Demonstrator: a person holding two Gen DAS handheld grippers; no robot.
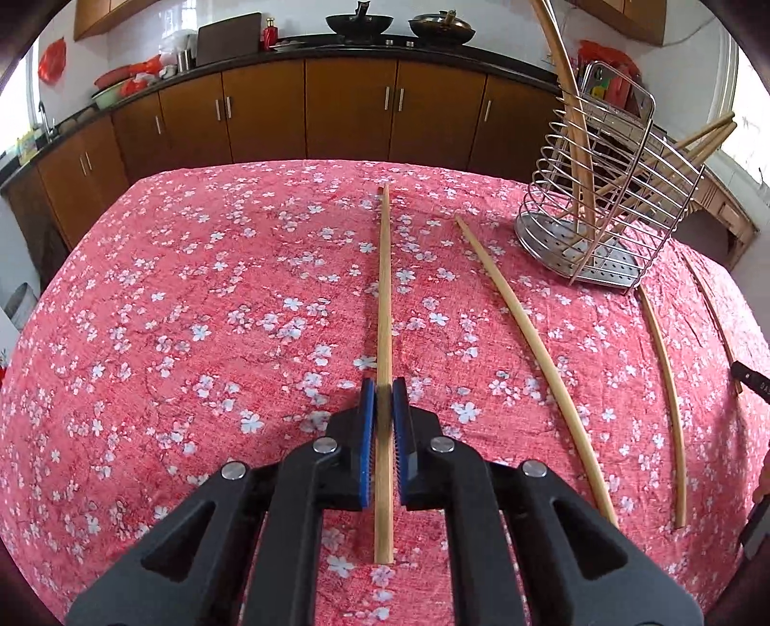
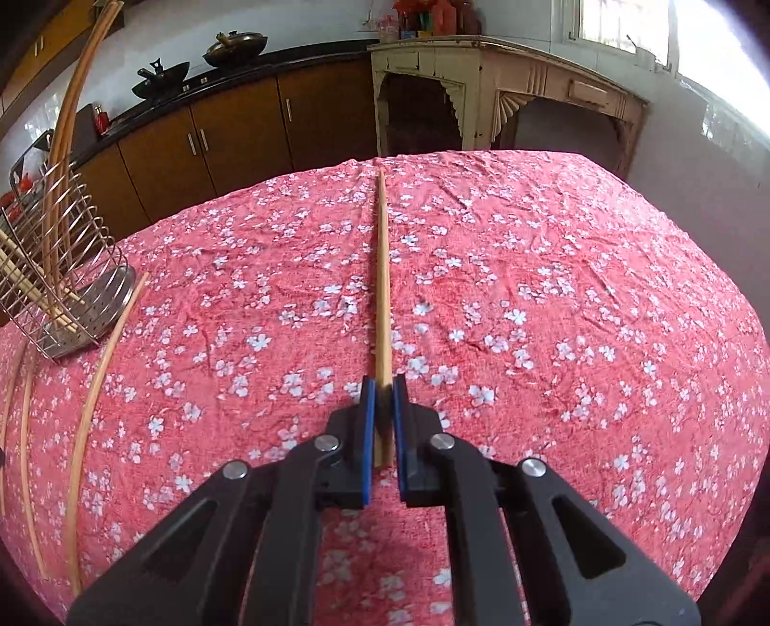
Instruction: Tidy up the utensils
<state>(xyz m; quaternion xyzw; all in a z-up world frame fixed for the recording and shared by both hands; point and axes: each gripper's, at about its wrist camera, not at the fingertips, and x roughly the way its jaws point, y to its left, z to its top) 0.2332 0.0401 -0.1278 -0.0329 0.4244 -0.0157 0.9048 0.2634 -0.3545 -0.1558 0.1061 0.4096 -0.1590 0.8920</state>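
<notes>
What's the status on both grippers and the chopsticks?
Left gripper shut on a chopstick. Right gripper shut on another. Wire holder unobstructed; loose chopsticks remain on tablecloth.

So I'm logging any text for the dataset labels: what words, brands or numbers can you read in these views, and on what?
None can be read.
Black object at the right edge of the left wrist view: faint pale marks, too small.
Red bottle on the counter: label blurred.
Packages on the pale cabinet: print blurred.
</notes>
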